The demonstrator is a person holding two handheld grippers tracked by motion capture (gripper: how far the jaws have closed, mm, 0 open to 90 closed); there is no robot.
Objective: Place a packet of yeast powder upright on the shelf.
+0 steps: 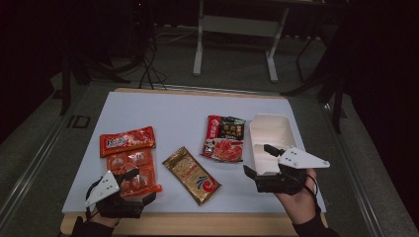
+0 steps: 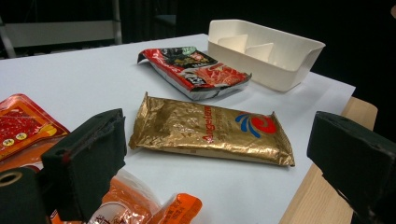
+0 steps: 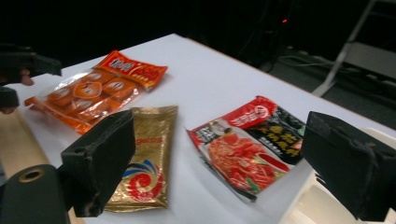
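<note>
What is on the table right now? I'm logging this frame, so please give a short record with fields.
surface: white table
left gripper: open, over the near end of the orange snack pack
right gripper: open, at the near end of the white bin
middle: gold packet, lying flat
beside bin: red and black packet
bin: divided, nothing seen inside

We read "Angel" in red letters, with further letters too small to make out, on the gold packet (image 2: pixel 210 133), beside a red and blue swirl. The print on the orange packet (image 1: pixel 127 140) and the red and black packet (image 2: pixel 196 70) is too blurred for us to read.
</note>
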